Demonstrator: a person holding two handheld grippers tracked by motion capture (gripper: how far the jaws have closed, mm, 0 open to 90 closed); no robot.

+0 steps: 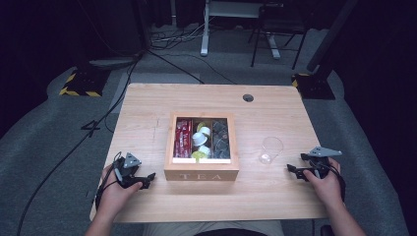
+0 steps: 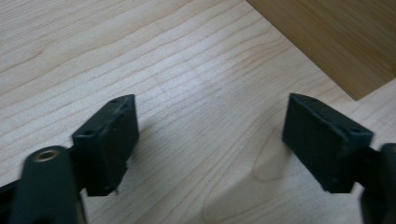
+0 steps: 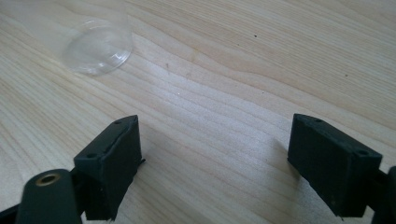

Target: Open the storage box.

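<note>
We see the left tool [image 1: 147, 180] resting low on the pale wooden table [image 1: 147, 105], its black jaws spread wide with only bare wood between them. It points toward the front left corner of the square wooden tea box [image 1: 201, 175], just beside it but not touching. The right tool [image 1: 293, 170] also stands wide open and holds nothing. It points toward the clear plastic cup [image 1: 271, 150], which lies tipped on its side on the table near that tool, between it and the box. The cup's long axis runs slantwise, its open mouth facing up and away from us, its base nearer our edge. The box sits mid-table, its open top showing red packets [image 1: 183, 138], white pods and dark sachets.
</note>
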